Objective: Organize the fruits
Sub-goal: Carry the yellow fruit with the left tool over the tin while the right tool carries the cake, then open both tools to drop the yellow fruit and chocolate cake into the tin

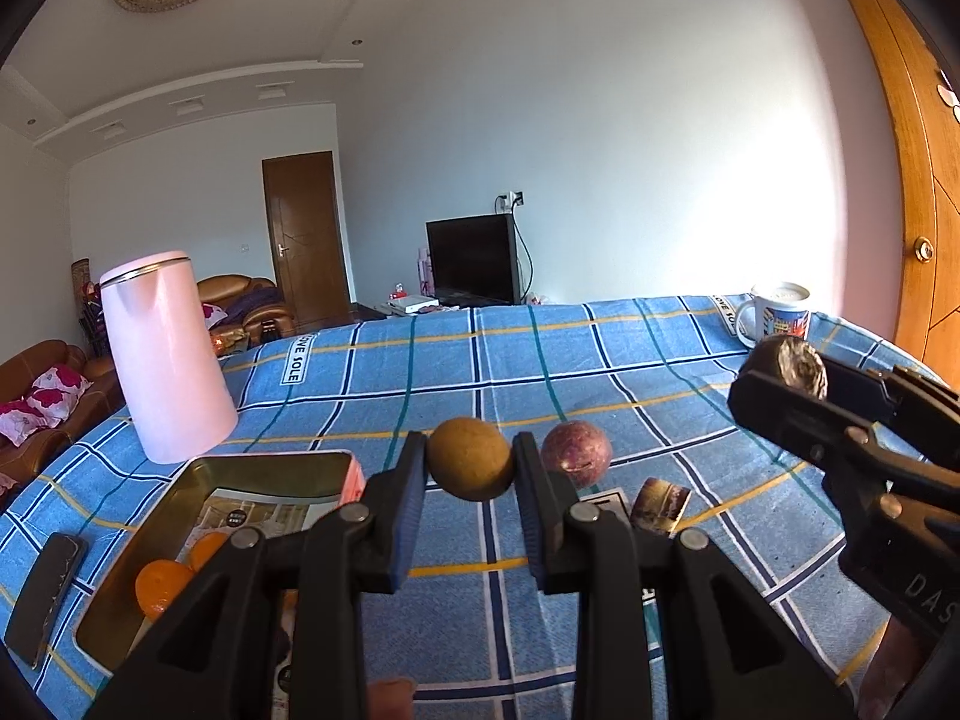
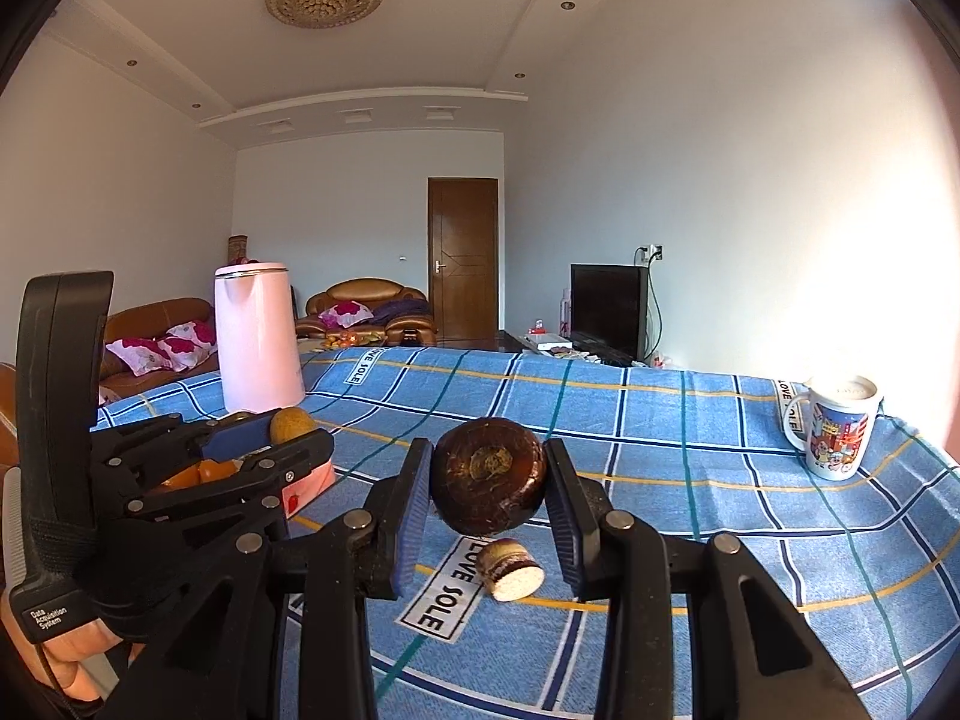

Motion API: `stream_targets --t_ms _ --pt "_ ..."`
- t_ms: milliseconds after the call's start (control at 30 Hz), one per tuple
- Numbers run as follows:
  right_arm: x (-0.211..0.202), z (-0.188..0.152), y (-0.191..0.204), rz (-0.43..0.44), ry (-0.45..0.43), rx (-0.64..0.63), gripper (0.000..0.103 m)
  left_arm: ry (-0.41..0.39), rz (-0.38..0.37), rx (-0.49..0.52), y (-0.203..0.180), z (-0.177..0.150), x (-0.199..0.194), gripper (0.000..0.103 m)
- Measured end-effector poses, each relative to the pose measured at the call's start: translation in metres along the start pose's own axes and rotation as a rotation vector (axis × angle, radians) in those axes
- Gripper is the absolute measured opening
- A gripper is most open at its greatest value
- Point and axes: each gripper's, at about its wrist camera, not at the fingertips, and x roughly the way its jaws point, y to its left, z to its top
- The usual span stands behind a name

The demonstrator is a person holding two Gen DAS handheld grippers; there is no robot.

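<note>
We saw oranges (image 1: 161,591) lying in the metal tin (image 1: 270,469) at the left. The left gripper (image 1: 470,467) was closed on a tan fruit (image 1: 471,459), the right gripper (image 2: 487,483) on a dark brown fruit (image 2: 488,484), both above the tablecloth (image 1: 600,354). We judged both were in carrying; next each needs lowering over the tin, then opening.

White walls (image 2: 690,138), brown sofa (image 2: 366,306), dark door (image 2: 462,258)

"LOVE SOLE" white label strips on blue checked cloth (image 2: 660,420), "Data Acquisition System" on left hand-held gripper (image 2: 300,441) handle, partial "DAS" on right hand-held gripper (image 1: 780,384) body
</note>
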Motion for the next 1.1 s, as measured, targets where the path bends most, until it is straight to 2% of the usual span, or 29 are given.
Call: stream_targets --t_ms 333,600,900,967,1000,1100 --pt "0.040 0.023 0.066 0.185 0.057 -0.042 0.039 0.045 0.110 -0.116 0.083 -0.002 -0.005 0.030" --pt "0.081 0.018 0.124 0.314 0.151 -0.076 0.039 0.123 0.161 -0.198 0.142 -0.009 0.007 0.030" --pt "0.119 -0.003 0.156 0.344 0.288 -0.107 0.039 0.208 0.171 -0.248 0.172 -0.024 0.023 0.030" --pt "0.127 -0.007 0.161 0.357 0.332 -0.121 0.039 0.208 0.181 -0.263 0.176 -0.025 0.022 0.035" --pt "0.131 -0.009 0.163 0.362 0.354 -0.123 0.039 0.207 0.188 -0.267 0.177 -0.025 0.021 0.042" --pt "0.130 -0.009 0.166 0.365 0.373 -0.118 0.040 0.206 0.189 -0.270 0.178 -0.024 0.019 0.044"
